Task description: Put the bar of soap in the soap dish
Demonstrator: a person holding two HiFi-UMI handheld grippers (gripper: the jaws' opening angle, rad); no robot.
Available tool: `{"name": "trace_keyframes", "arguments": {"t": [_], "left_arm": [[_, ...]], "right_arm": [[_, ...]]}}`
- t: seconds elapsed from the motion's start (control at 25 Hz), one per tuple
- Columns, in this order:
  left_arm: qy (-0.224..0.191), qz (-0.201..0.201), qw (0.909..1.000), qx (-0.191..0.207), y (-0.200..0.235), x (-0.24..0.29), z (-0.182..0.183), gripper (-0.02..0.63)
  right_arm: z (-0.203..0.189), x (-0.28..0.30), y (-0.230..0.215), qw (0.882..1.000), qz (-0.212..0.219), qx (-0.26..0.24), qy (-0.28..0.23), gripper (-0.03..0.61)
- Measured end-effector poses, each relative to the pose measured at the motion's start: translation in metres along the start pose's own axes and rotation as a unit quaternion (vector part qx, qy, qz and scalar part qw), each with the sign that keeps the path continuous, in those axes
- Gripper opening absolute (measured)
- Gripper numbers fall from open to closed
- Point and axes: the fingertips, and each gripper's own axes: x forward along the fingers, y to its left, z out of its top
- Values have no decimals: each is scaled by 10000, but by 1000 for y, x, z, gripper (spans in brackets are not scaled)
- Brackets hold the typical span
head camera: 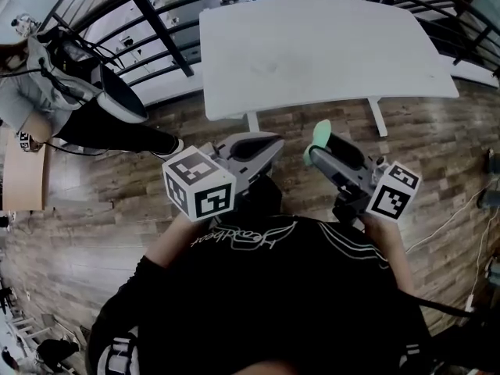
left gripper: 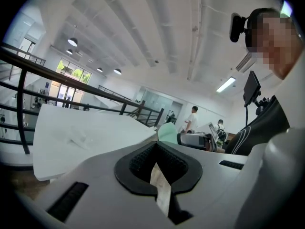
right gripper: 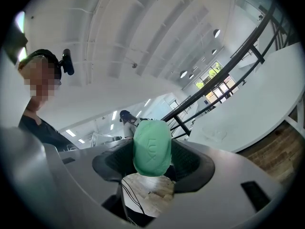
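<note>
a white table (head camera: 328, 45) stands on the wood-plank floor (head camera: 117, 233).

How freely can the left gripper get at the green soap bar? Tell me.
Probably yes: the soap bar juts from the right gripper beside the left gripper, nothing between them; the left gripper is shut, though.
</note>
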Motion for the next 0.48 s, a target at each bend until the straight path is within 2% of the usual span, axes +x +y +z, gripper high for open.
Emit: {"name": "trace_keyframes", "arguments": {"t": [0.24, 0.48], "left_arm": [[22, 69, 9999, -135, 30, 4, -2, 8], [185, 62, 9993, -325, 105, 20, 8, 8]], "right_arm": [[-1, 21, -18, 9999, -10, 30, 118, 225], [10, 79, -71, 9991, -78, 312, 270, 225]]}}
